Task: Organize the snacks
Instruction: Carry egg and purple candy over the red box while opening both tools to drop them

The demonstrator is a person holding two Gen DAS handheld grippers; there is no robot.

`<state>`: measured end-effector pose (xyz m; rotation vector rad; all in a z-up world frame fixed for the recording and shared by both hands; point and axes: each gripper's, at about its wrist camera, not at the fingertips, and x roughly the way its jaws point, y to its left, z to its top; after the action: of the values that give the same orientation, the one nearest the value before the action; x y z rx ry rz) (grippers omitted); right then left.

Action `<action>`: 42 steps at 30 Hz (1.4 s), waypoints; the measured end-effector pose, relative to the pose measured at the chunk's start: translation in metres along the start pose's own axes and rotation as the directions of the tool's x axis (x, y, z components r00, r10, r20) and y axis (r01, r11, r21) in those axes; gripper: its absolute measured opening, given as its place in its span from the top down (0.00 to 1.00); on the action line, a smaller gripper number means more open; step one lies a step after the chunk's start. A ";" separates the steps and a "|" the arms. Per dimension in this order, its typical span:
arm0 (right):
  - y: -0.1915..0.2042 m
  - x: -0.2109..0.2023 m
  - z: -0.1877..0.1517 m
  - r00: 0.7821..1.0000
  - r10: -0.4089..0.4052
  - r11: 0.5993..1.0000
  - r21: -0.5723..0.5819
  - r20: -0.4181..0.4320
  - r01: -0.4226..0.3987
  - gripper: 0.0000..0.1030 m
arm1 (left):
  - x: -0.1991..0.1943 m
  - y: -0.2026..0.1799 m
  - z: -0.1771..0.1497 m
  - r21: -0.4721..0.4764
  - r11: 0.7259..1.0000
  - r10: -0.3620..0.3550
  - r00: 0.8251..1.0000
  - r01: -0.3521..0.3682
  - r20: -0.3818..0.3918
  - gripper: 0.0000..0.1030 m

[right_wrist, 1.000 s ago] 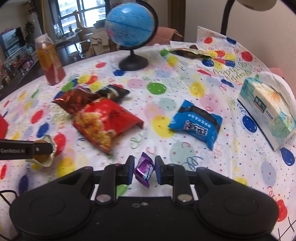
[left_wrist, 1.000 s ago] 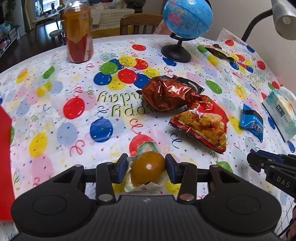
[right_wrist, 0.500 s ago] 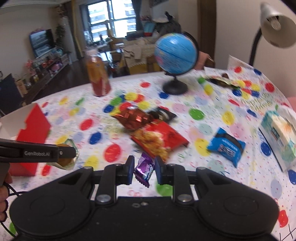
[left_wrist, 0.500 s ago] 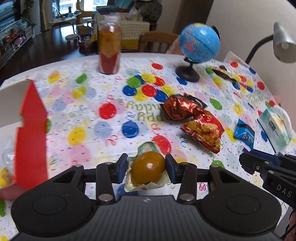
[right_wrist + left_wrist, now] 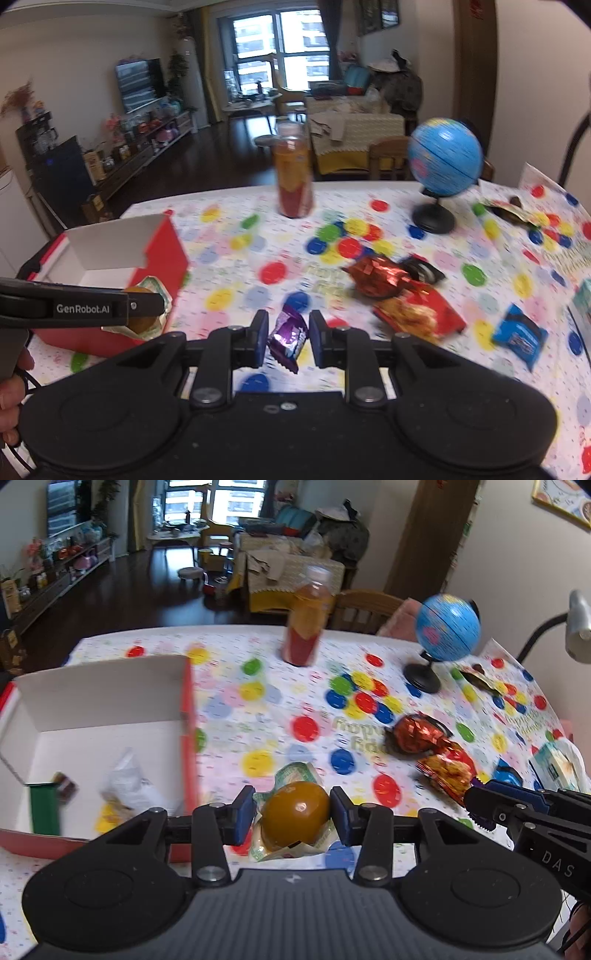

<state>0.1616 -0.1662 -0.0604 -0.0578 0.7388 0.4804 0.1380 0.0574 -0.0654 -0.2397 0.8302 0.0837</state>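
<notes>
My left gripper (image 5: 292, 814) is shut on a round brown snack in a clear wrapper (image 5: 295, 810), held above the table just right of the red box (image 5: 188, 716). The box is open, white inside, with a few packets in it. In the right wrist view my right gripper (image 5: 286, 338) is shut on a small purple candy packet (image 5: 288, 338), above the tablecloth right of the red box (image 5: 162, 254). The left gripper (image 5: 147, 306) shows there at the box's near corner. A red foil bag (image 5: 373, 277), a red chips bag (image 5: 417, 314) and a blue packet (image 5: 519, 338) lie on the table.
A bottle of orange drink (image 5: 293, 177) stands at the table's far side, a blue globe (image 5: 443, 162) to its right. A tissue pack (image 5: 554, 764) lies at the right edge, a lamp (image 5: 576, 627) above it. A person's hand (image 5: 11, 387) holds the left gripper's handle.
Both grippers have risen and swung left with their snacks still held. The red box has come into view and its open inside now shows beside the left gripper.
</notes>
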 end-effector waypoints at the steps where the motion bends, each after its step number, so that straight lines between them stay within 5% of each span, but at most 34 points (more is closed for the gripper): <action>1: 0.007 0.000 0.002 1.000 0.008 1.000 -0.008 0.003 -0.008 0.79 | -0.004 0.007 0.000 -0.008 1.000 0.006 1.000 -0.006 0.005 0.58; 21: 0.140 0.033 0.028 0.994 0.106 0.985 -0.136 0.009 -0.104 0.79 | -0.048 0.138 0.006 -0.099 0.990 0.111 0.992 -0.105 0.056 0.58; 42: 0.214 0.120 0.028 0.984 0.129 0.974 -0.169 -0.123 -0.149 0.79 | -0.024 0.248 0.003 -0.153 0.963 0.220 0.975 -0.220 -0.017 0.58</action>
<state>0.1616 0.0791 -0.0938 -0.2020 0.8116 0.6813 0.0826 0.2995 -0.0893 -0.2926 0.8490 0.3576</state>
